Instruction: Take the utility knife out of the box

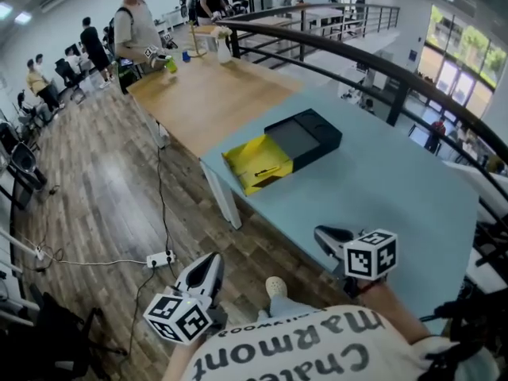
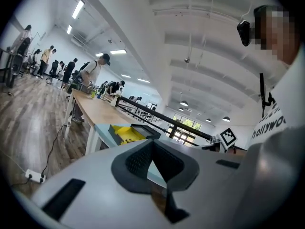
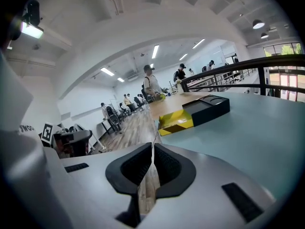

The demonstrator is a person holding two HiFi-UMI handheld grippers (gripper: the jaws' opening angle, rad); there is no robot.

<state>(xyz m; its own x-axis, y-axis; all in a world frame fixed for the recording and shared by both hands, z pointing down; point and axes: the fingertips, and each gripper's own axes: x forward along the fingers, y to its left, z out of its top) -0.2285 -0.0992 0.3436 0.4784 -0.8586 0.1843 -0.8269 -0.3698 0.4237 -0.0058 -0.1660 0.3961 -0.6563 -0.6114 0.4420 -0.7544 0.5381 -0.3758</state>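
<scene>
Inside yellow tray (image 1: pixel 240 157), slim utility knife (image 1: pixel 267 171)

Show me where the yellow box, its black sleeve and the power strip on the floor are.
yellow box (image 1: pixel 247 156): head view, bare yellow floor.
black sleeve (image 1: pixel 306 136): head view, top face.
power strip (image 1: pixel 161 258): head view, white body.

Pale blue table (image 1: pixel 381 189): black box (image 1: pixel 305 137) lying on it, yellow tray (image 1: pixel 246 159) slid out.
</scene>
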